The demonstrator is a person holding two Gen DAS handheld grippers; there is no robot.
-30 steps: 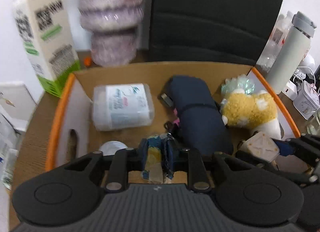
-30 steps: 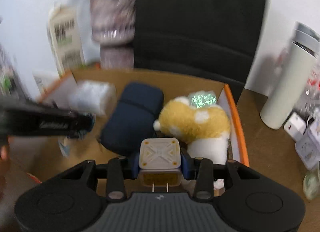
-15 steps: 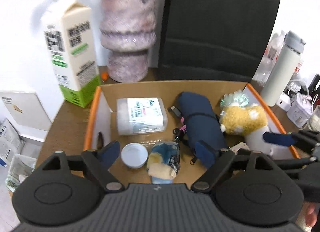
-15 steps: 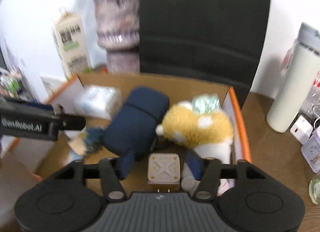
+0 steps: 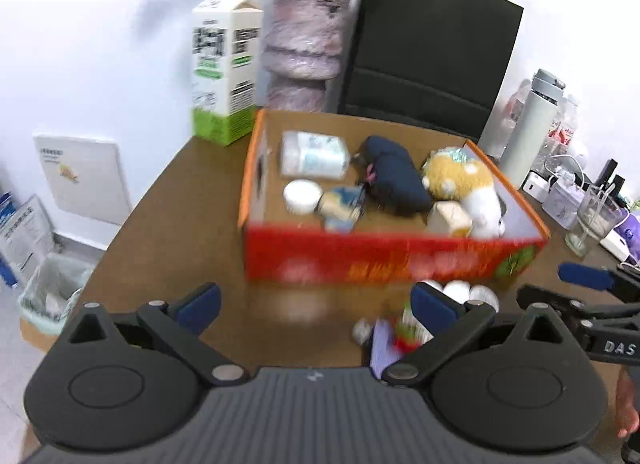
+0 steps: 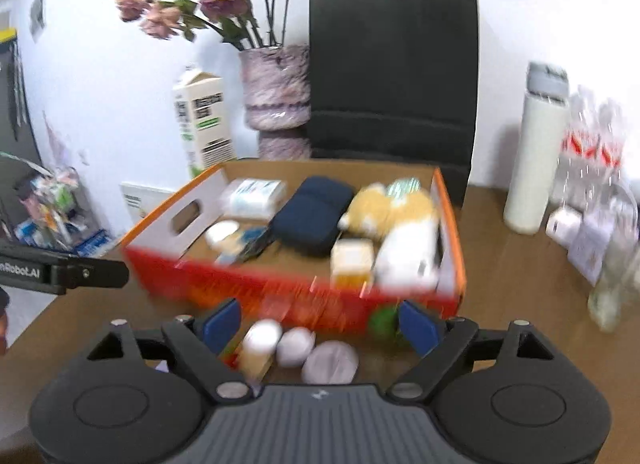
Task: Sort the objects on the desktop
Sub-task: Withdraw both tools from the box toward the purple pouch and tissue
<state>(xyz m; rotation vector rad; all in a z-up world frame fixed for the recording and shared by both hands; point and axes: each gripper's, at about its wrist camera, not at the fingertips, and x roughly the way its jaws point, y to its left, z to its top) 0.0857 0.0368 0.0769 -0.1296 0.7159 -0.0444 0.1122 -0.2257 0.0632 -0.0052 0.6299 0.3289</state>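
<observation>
An orange-red cardboard box (image 5: 360, 260) (image 6: 248, 288) sits on the brown table. It holds a wipes pack (image 5: 312, 155), a white lid (image 5: 302, 196), a blue-yellow packet (image 5: 340, 205), a navy pouch (image 5: 394, 179), a yellow plush toy (image 5: 460, 179) and a beige charger cube (image 5: 450, 217) (image 6: 352, 260). My left gripper (image 5: 316, 302) is open and empty, in front of the box. My right gripper (image 6: 320, 324) is open and empty, above several white round items (image 6: 296, 346) on the table before the box.
Behind the box stand a milk carton (image 5: 226, 63), a mottled vase (image 5: 304, 51) with flowers and a black paper bag (image 5: 432, 59). A white flask (image 5: 532, 123), a glass (image 5: 596, 219) and small clutter stand at the right. A small purple-and-red item (image 5: 392, 340) lies near my left gripper.
Both grippers opened, dropping the packet and the charger cube into the box, then pulled back and up to the near side of the box.
</observation>
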